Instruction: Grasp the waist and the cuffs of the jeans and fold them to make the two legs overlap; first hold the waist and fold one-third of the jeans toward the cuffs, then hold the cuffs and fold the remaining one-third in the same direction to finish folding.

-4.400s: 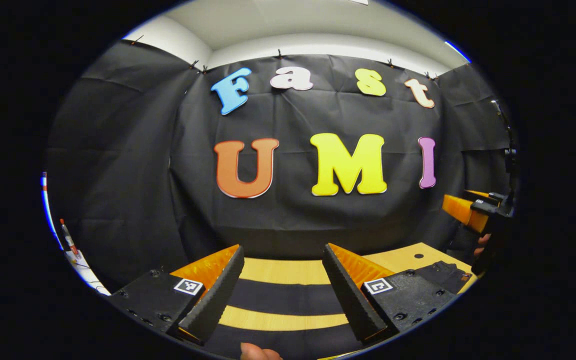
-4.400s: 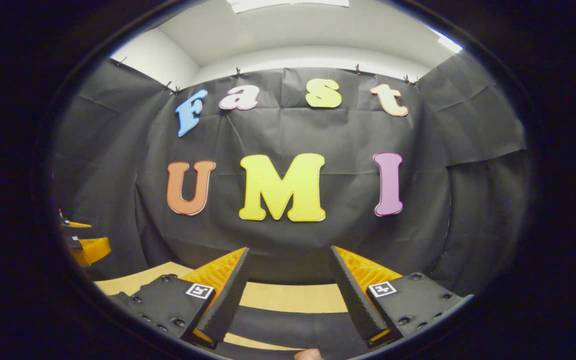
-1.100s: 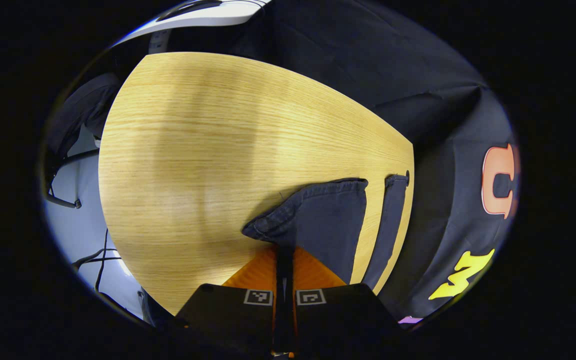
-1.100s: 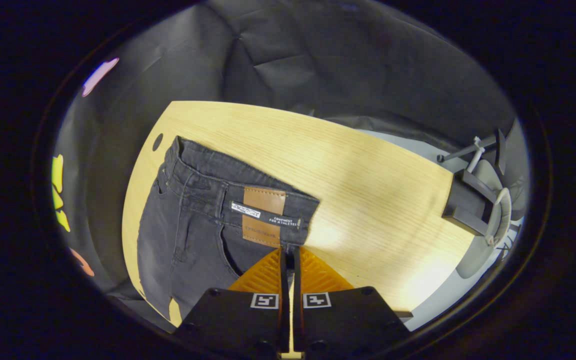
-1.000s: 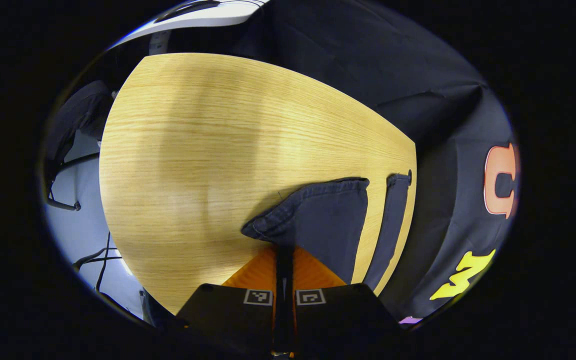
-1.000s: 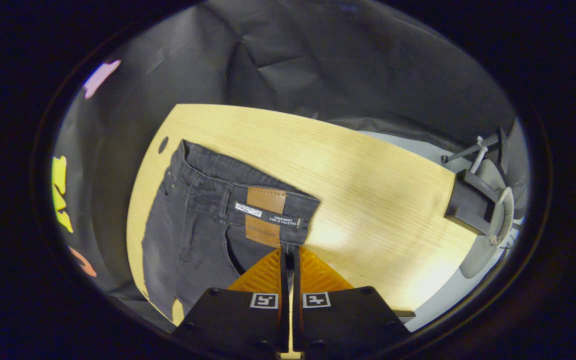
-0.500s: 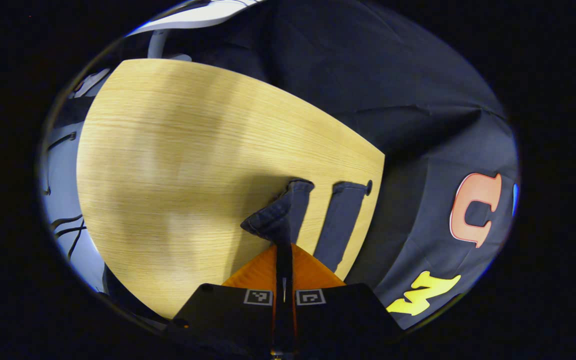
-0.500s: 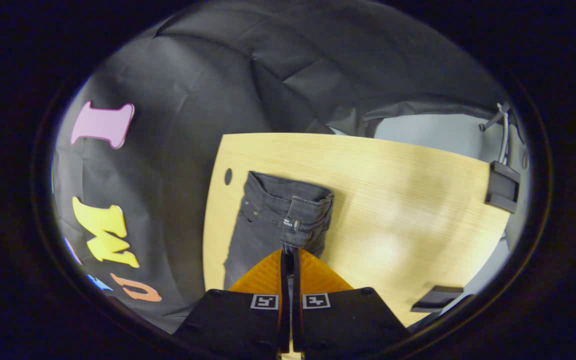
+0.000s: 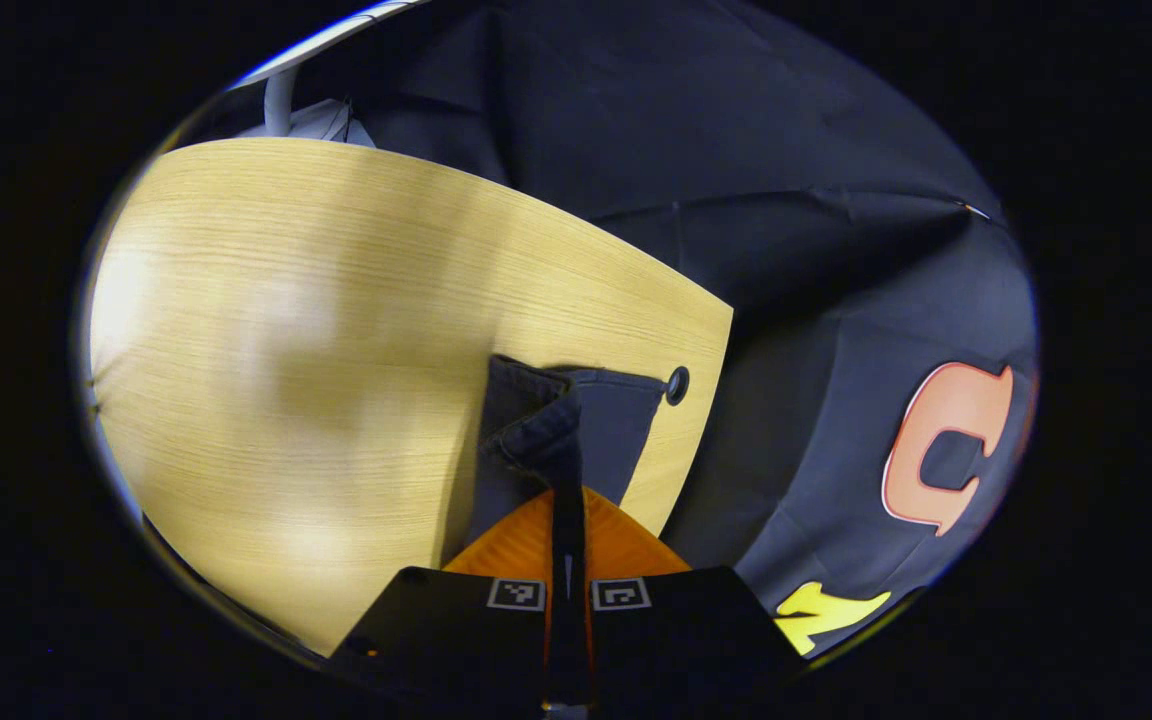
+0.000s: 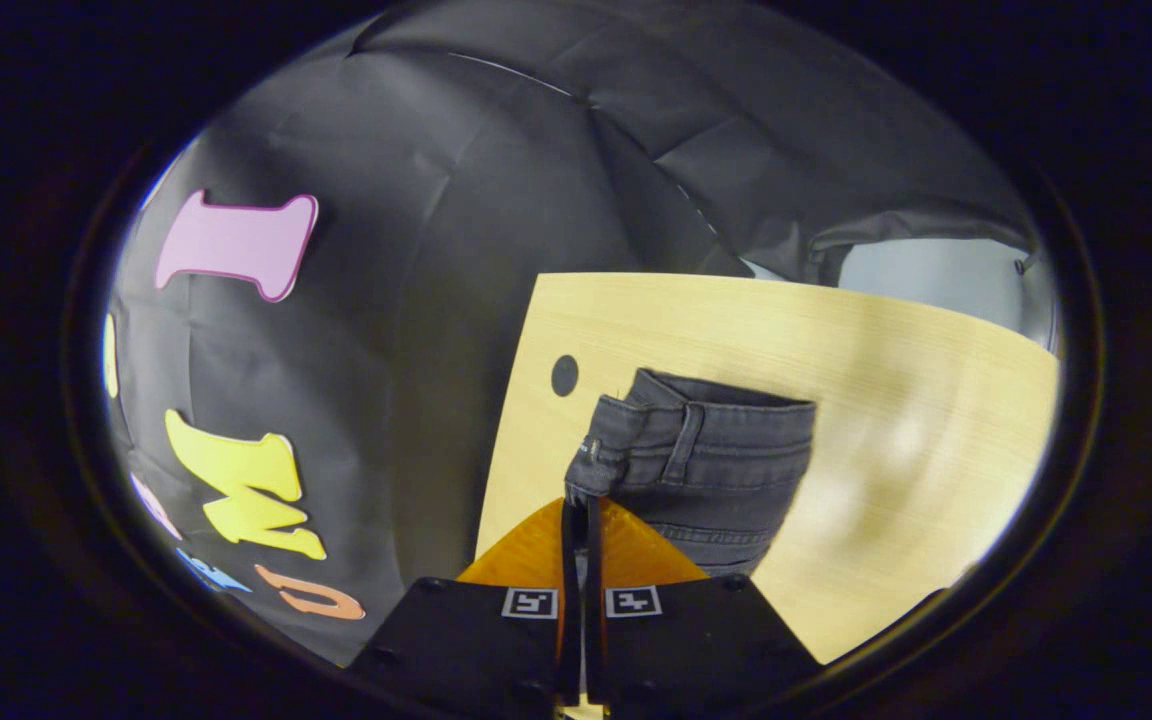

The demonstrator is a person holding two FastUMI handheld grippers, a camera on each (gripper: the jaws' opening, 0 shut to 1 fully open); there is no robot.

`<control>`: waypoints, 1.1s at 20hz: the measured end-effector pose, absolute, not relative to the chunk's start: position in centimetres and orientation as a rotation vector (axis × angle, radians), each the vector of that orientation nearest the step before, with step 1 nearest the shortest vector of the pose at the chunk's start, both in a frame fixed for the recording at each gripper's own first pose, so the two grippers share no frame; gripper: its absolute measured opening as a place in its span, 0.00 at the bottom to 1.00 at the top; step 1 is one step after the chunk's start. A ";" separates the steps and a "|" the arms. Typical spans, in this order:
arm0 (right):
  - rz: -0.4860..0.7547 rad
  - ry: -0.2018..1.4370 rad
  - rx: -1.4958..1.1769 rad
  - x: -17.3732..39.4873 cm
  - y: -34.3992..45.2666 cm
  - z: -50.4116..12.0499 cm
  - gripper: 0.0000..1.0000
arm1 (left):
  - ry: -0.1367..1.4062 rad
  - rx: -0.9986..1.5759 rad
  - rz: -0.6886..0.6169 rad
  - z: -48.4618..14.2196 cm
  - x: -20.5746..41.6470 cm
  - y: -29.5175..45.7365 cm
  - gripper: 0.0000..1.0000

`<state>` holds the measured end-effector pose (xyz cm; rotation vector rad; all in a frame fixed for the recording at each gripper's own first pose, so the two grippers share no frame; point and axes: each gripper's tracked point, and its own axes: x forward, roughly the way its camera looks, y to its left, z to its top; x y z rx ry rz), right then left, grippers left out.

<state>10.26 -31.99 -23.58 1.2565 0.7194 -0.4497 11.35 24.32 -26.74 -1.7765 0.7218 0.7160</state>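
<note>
Gripping the dark denim of the jeans (image 9: 576,425), the left claw (image 9: 569,505) sits clenched at the bottom of the left gripper view, its 2 fingers pressed together on a bunched cuff edge. The pinched cuff stands raised above a second dark layer of the same garment, which lies flat on the light wooden desk (image 9: 336,330) just beyond it. Both layers sit near the desk's right edge in this view, and the far corner of the flat layer ends just beside a round cable hole (image 9: 677,385) in the desktop. Left of the jeans the desk shows bare wood grain with soft shadows. Past the desk's right edge hangs the black cloth wall (image 9: 796,300) of the booth.

Turning to the right gripper view, the right claw (image 10: 581,520) is likewise clenched, its 2 fingers closed on the waistband (image 10: 636,440) of the jeans (image 10: 726,470). The waistband corner is lifted at the fingertips, with a belt loop (image 10: 684,430) and stitched seams visible on the dark grey denim. The rest of the waist section lies on the desk (image 10: 916,400), to the right of the claw. A round cable hole (image 10: 564,375) sits in the desktop just left of the waistband, near the desk's left edge in this view, and the black cloth wall (image 10: 456,250) hangs beyond that edge.
</note>
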 end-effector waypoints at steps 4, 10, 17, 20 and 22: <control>-0.463 0.725 1.195 13.9 -31.8 -25.4 0.03 | 0.751 -1.662 0.708 -28.4 17.0 24.6 0.03; -0.486 0.737 1.118 18.4 -32.2 -29.2 0.02 | 0.838 -1.574 0.694 -33.0 24.0 23.9 0.03; -0.532 0.784 1.044 20.7 -31.8 -33.5 0.06 | 0.860 -1.479 0.684 -35.6 24.8 23.7 0.04; -0.503 0.831 0.976 21.1 -30.4 -34.0 0.68 | 0.750 -1.263 0.625 -33.9 27.2 26.3 0.68; -0.474 0.822 0.927 20.9 -30.2 -32.8 0.98 | 0.650 -1.164 0.543 -31.2 29.5 27.2 0.99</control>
